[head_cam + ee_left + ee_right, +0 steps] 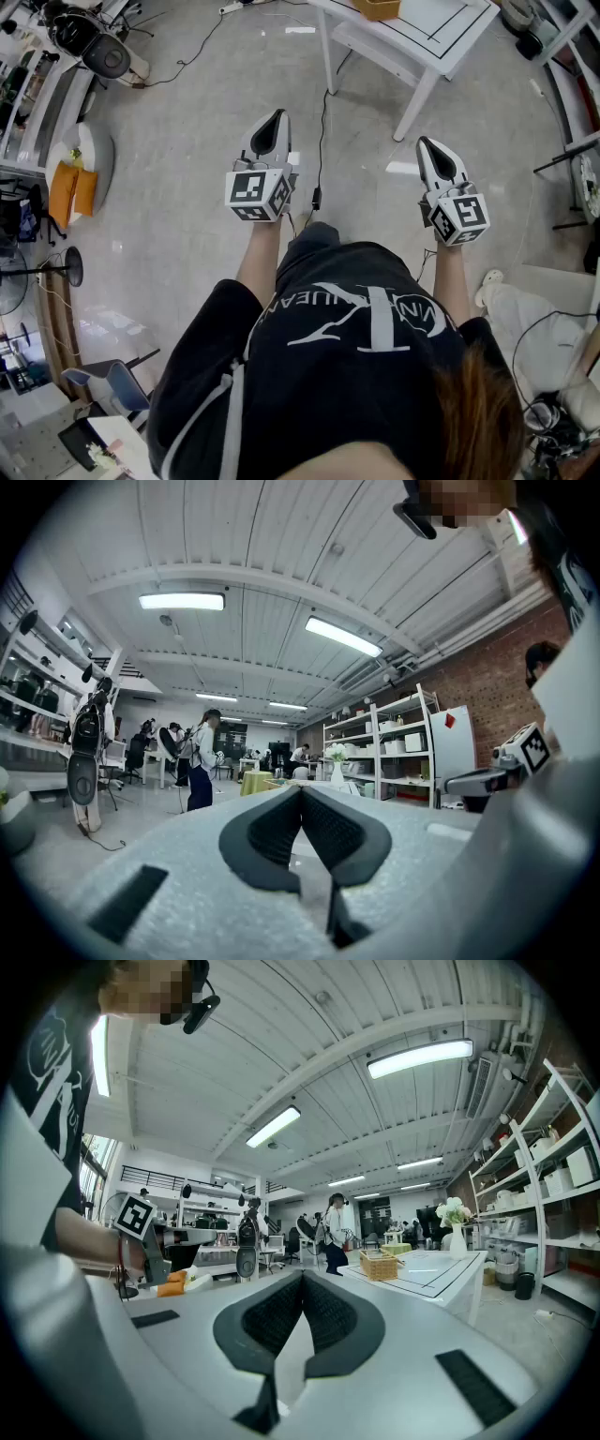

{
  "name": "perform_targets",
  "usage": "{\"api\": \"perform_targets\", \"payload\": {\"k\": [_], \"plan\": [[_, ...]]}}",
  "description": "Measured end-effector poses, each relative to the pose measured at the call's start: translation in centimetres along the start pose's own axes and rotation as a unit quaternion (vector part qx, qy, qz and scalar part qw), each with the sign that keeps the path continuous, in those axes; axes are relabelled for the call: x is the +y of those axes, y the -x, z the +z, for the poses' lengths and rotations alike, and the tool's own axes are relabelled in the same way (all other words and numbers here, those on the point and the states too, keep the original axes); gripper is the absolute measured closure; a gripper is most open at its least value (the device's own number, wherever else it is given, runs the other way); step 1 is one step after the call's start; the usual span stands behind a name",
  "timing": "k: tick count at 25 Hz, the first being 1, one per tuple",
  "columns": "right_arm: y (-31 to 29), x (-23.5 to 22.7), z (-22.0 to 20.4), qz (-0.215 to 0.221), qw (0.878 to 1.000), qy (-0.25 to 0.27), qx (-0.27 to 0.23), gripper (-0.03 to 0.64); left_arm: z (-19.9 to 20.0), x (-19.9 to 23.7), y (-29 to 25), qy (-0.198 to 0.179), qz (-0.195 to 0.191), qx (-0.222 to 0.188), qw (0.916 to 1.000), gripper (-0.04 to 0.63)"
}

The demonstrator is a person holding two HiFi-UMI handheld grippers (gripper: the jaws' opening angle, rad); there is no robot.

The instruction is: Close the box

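Above floor (pixel 187 187), left tongs (pixel 275 117), right tongs (pixel 425 143) both closed empty, box (pixel 377 7) cropped at top

Matt plastic left tongs (pixel 273 118), glossy smooth floor (pixel 187 187).

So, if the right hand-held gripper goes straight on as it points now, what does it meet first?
Most likely the white rectangular table, standing ahead and slightly right of the right hand-held gripper. Depth is unclear; it could pass just left of it.

Right gripper (pixel 302 1277) level, jaws closed and empty, white table (pixel 441 1274) with wicker box (pixel 380 1265) beyond
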State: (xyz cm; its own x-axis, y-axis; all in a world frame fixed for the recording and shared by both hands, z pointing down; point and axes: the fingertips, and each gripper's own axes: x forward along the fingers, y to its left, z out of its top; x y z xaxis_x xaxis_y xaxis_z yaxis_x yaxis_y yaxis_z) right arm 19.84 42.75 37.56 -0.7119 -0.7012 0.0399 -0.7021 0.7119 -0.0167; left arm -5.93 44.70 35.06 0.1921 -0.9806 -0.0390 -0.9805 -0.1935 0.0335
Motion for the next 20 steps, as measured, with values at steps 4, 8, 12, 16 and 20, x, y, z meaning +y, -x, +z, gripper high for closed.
{"api": "perform_targets", "payload": {"k": [4,8,12,16,20], "plan": [[0.2,0.1,-0.2,0.000,1.000,-0.003,0.001,0.620,0.0,-0.2,0.2,0.001,-0.001,0.003,1.0000,0.584],[0.1,-0.1,-0.3,0.001,1.000,-0.005,0.000,0.620,-0.1,-0.3,0.0,0.001,0.000,0.003,1.0000,0.584],[0.3,-0.3,-0.3,0.001,1.000,-0.006,0.003,0.620,0.2,-0.5,-0.2,0.001,-0.001,0.003,1.0000,0.584],[0.1,-1.0,-0.8,0.003,1.000,-0.019,0.004,0.620,-0.1,-0.9,-0.5,-0.002,-0.004,0.008,1.0000,0.584],[-1.3,-2.2,-1.2,-0.004,0.999,-0.046,0.002,0.545,-0.6,-0.1,-1.6,-0.005,0.001,0.014,0.9999,0.584]]}}
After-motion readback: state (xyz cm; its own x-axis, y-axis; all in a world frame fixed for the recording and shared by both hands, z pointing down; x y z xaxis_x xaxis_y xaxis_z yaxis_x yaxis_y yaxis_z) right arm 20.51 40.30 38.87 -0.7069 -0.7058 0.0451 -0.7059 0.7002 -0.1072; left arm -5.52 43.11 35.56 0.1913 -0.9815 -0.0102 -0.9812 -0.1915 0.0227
